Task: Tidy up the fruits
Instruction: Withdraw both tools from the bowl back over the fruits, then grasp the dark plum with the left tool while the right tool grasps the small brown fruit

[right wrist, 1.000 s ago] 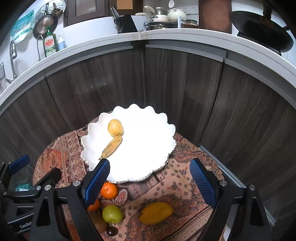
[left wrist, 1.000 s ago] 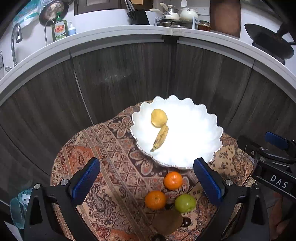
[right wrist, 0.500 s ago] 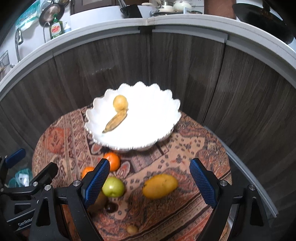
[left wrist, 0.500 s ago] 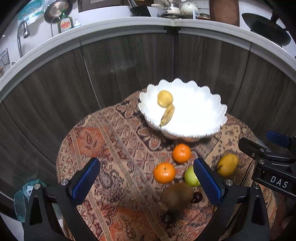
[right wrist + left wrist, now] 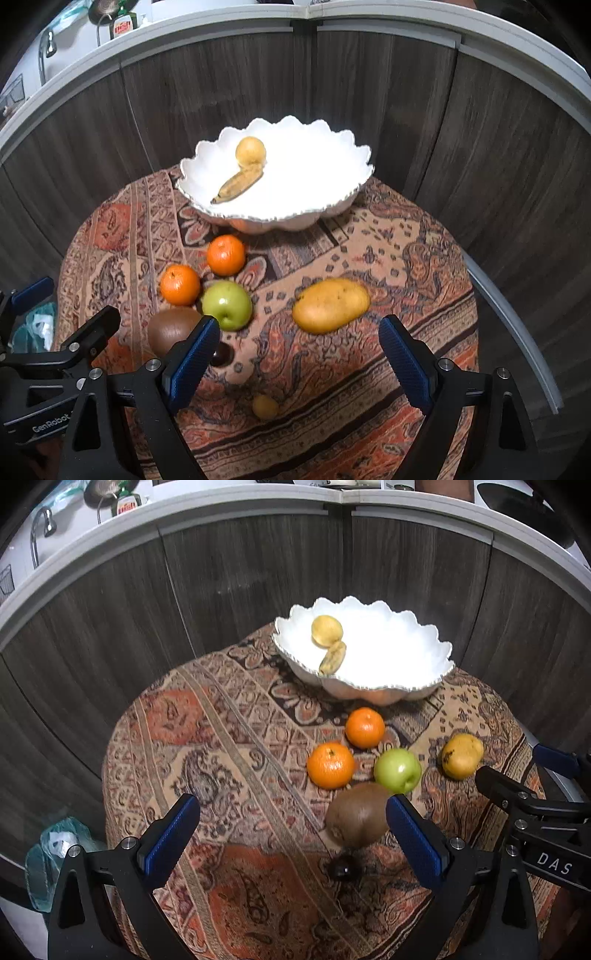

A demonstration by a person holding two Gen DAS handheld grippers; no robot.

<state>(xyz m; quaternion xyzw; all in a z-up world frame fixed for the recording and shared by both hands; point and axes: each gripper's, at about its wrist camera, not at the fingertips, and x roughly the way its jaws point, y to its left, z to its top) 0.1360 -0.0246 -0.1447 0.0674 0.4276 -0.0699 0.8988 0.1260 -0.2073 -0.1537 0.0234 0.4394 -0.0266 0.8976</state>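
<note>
A white scalloped bowl (image 5: 424,672) (image 5: 332,206) at the far side of the round table holds a yellow round fruit (image 5: 327,630) (image 5: 250,150) and a small banana (image 5: 333,657) (image 5: 238,183). In front of it lie two oranges (image 5: 365,727) (image 5: 330,765), a green apple (image 5: 397,770) (image 5: 227,305), a brown kiwi (image 5: 357,815) (image 5: 171,329), a mango (image 5: 461,755) (image 5: 331,305), a dark grape (image 5: 343,867) and a small yellow fruit (image 5: 265,407). My left gripper (image 5: 291,842) is open, the kiwi by its right finger. My right gripper (image 5: 299,363) is open, below the mango.
A patterned cloth (image 5: 221,746) covers the table. Dark wood cabinet fronts (image 5: 240,565) curve behind it under a white counter edge (image 5: 74,568). A plastic bag (image 5: 51,856) lies on the floor at the left.
Both grippers have pulled back and lower from the bowl; more loose fruit on the cloth has come into view. Both stay open.
</note>
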